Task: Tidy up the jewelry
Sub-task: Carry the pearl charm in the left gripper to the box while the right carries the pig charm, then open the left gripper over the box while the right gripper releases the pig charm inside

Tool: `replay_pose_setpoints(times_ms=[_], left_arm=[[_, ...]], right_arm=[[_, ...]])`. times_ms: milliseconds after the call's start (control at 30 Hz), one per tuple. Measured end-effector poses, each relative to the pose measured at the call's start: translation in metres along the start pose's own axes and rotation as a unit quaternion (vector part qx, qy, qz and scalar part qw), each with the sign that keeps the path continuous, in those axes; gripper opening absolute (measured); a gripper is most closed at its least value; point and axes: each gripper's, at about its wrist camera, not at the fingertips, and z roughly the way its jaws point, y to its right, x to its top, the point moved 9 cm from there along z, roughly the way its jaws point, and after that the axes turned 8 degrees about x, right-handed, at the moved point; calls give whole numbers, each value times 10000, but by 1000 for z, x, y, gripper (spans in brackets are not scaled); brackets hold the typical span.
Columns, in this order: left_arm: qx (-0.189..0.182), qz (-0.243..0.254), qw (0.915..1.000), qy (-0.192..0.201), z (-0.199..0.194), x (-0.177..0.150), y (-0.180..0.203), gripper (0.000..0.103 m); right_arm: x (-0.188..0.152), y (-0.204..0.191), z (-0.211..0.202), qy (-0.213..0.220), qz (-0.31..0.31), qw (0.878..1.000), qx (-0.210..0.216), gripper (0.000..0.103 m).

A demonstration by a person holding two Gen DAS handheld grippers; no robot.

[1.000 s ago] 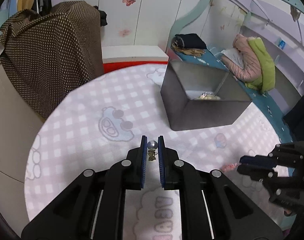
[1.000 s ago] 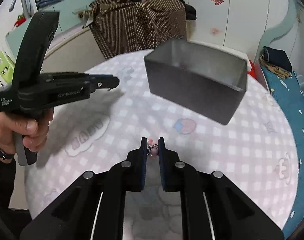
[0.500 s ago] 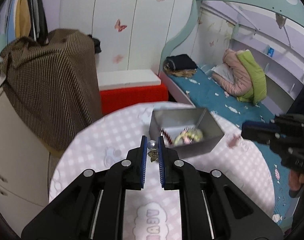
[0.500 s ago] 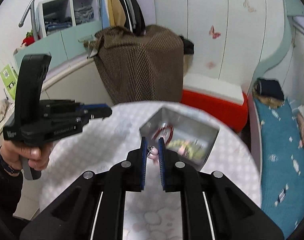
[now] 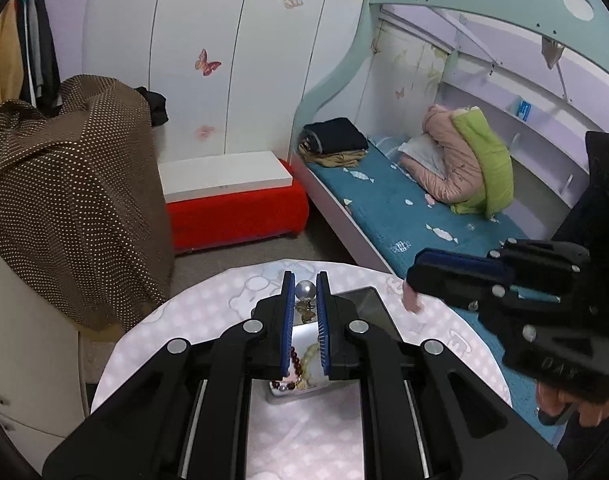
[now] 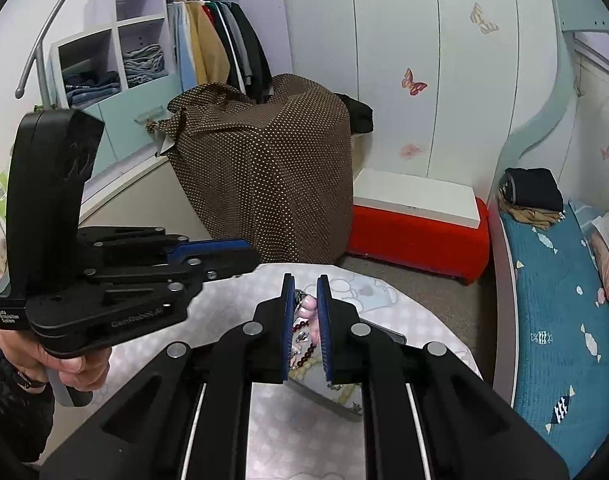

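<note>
Pinching a pearl earring [image 5: 305, 290] between the nearly closed pads of my left gripper [image 5: 305, 300], I hold it above the round table [image 5: 208, 320] and the metal box [image 5: 368, 300] of beads. To its right, my right gripper [image 6: 305, 312] is clamped just as narrowly on a small pink trinket [image 6: 313, 316], above the same box [image 6: 384, 332].

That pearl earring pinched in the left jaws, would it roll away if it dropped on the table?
Probably only a little. The pearl earring has a round, smooth bead, so that part might roll and could slip from a light pinch. But a small gold-coloured piece hangs below it, which would likely drag and stop it. It looks tiny and light, so the left gripper probably needs little force.
</note>
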Motion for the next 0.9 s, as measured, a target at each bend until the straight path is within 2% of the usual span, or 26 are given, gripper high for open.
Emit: replay_pose_setpoints(times_ms=[333, 367, 400, 433, 467, 533, 600, 633, 667, 733, 900], left_arm=[[-33, -75, 9989, -452, 44, 0, 7, 12], [-14, -84, 9988, -479, 46, -1, 5, 21], [13, -95, 9988, -489, 48, -1, 3, 38], [50, -117, 9988, -473, 49, -1, 2, 48], [81, -156, 9988, -450, 49, -1, 1, 63], [104, -208, 9988, -426, 47, -2, -3, 69], [228, -209, 9988, -380, 44, -3, -7, 81], [358, -241, 9985, -331, 42, -3, -12, 85], [373, -277, 9985, -301, 40, -3, -14, 92], [405, -375, 9982, -222, 33, -4, -20, 92], [737, -371, 9966, -69, 17, -6, -29, 95]], right_arm=[[-8, 24, 22, -243, 431, 9988, 6, 12], [-9, 26, 23, -249, 478, 9985, 6, 13], [-10, 30, 23, -254, 535, 9982, -4, 13], [-11, 32, 24, -251, 601, 9979, -6, 15], [-12, 33, 24, -246, 662, 9975, 2, 22], [-14, 38, 24, -231, 747, 9969, -41, 31], [-15, 40, 21, -190, 811, 9965, -74, 52], [-15, 43, 17, -118, 889, 9959, -129, 79], [-14, 47, 14, -26, 932, 9955, -184, 97], [-13, 50, 6, 149, 983, 9947, -260, 96], [-13, 56, -4, 235, 1150, 9926, -315, 96]])
